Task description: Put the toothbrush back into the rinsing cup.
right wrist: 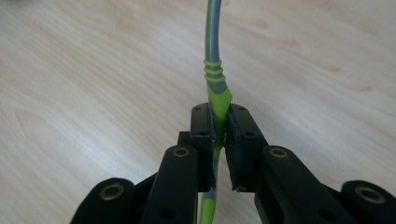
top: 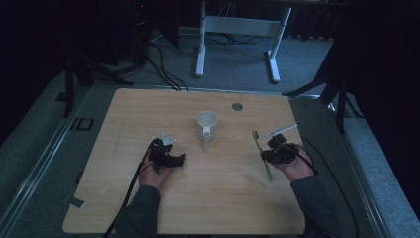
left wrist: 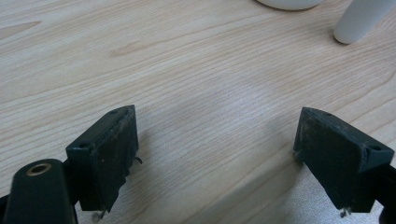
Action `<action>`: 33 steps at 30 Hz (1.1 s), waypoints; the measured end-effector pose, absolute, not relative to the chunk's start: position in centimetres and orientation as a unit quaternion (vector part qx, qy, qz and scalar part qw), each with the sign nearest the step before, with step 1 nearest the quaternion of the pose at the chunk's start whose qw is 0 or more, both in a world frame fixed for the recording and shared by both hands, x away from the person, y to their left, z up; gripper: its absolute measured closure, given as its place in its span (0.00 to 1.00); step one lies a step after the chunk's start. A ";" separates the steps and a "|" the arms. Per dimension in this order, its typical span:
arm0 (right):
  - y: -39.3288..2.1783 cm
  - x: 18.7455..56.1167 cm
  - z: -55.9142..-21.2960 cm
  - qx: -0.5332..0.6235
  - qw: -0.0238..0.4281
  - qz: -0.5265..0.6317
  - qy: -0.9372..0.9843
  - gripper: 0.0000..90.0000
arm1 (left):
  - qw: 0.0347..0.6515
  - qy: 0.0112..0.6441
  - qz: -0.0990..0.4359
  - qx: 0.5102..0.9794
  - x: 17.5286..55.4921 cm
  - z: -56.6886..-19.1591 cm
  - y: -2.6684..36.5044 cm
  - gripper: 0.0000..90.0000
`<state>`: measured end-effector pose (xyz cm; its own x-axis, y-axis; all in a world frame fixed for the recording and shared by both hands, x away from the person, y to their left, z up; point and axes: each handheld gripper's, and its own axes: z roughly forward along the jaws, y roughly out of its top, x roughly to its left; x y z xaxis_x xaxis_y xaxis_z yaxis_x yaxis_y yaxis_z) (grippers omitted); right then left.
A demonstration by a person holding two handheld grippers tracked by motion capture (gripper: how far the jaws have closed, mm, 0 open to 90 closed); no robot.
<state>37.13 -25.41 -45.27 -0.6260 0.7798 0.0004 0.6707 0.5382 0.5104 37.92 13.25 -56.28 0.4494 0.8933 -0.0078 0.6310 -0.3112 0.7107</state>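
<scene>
Where the light falls from above: a broad table (top: 208, 208) of pale wood, rounded at the corners, fine straight grain under a smooth matt finish. On grey carpet beyond its far edge, a white metal desk frame (top: 237, 34) with flat feet. Near the table's far middle, a white cup (top: 206, 124), round-mouthed and smooth, with a straight tube-like handle pointing toward the person; a small grey disc (top: 237, 106) set into the wood just behind and to the right of it.

Left gripper (top: 168, 157) left of the cup, black and angular, a pale three-cornered plate on top, cupped in a palm-up hand, dark sleeve behind. In the left gripper view, jaws spread wide, worn matt pads (left wrist: 112, 154) well apart, nothing but bare wood between, the cup's handle (left wrist: 362, 18) at the upper right corner.

Right gripper (top: 270, 154) right of the cup, black, held from below by the right hand (top: 297, 168), a thin cable looping back over the wrist. Jaws pressed together on a toothbrush (top: 262, 153): slim, slightly curved plastic, lime green with grey, ribbed rings at the neck. In the right gripper view, pads (right wrist: 205, 140) pinching the green handle (right wrist: 217, 98) near its middle, the grey stem running on away from the camera. Bristled head (top: 255, 135) toward the far side, tail end toward the person.
</scene>
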 end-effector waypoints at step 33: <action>-25.9 37.3 -44.5 0.439 0.205 0.379 0.788 0.91 | 0.331 0.486 0.199 0.784 38.0 -56.3 13.2 0.16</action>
